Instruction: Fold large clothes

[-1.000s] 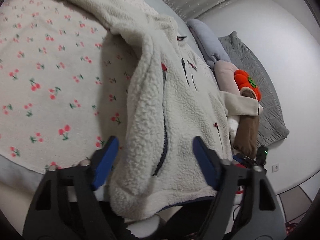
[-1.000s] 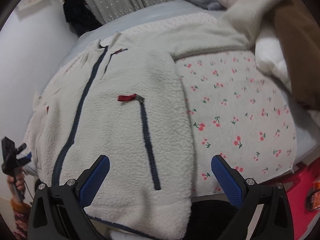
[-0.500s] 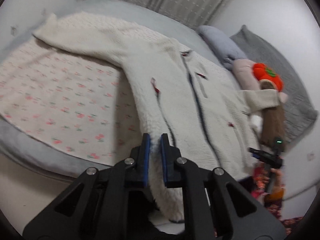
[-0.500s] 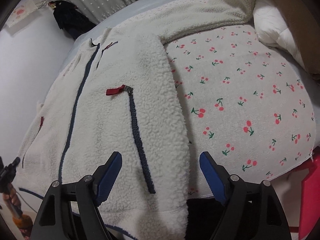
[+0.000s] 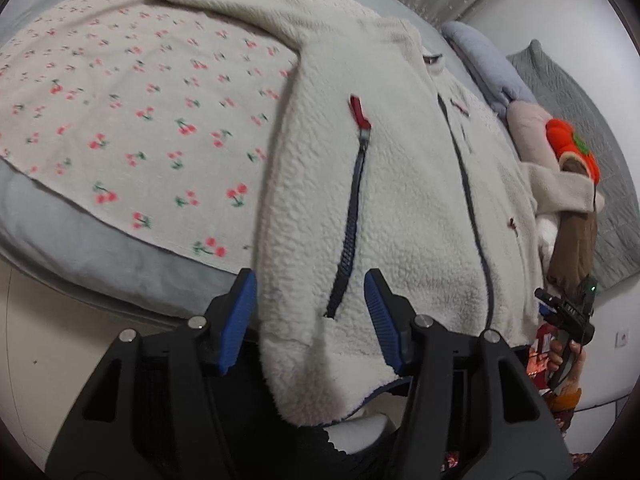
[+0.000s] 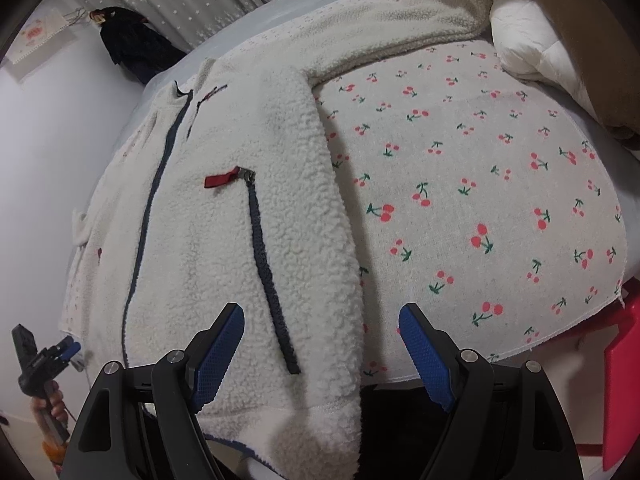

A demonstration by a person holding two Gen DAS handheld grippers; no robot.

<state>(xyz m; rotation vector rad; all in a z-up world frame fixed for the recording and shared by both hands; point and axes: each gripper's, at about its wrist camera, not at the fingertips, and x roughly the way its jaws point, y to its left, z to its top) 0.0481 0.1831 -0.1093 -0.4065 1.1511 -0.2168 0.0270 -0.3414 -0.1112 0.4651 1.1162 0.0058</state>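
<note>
- Left tongs (image 5: pixel 310 314): jaws parted, just reopened after a brief snap shut; lower hem corner of the fleece jacket (image 5: pixel 384 208) between them, pads not pressing on it. Released.
- Right tongs (image 6: pixel 322 354): parted wide, jaws just narrowed a little; opposite hem corner (image 6: pixel 320 412) and end of a pocket zip (image 6: pixel 266 268) between them, pads clear of the pile. Released too.
- Handling, judged: thick sherpa pile, soft and limp, no stiffness; bulky rather than heavy; likely to sag and drape wherever unsupported. Fuzzy surface, grippy, unlikely to slip. Nothing fragile; zips and pulls the only hard bits.
- Where to grasp, judged: the two hem corners overhanging the near edge of the bed (image 5: pixel 92 248), pinching the bound hem rather than loose pile; clear of zip teeth.
- Position: spread front-up on a cherry-print cloth (image 6: pixel 480 184) over the bed, hem hanging past the near edge, collar toward the far edge.
- Look: cream-white, navy front zip (image 6: pixel 150 204) closed up the middle, two navy pocket zips with red pull tabs (image 6: pixel 218 180), navy binding along the hem.
- Farther: both sleeves flung outward toward the far corners, unfolded; one sleeve (image 6: pixel 420 28) resting against the pillows (image 6: pixel 532 44) at the side edge.
- Fold apparently not yet begun.
</note>
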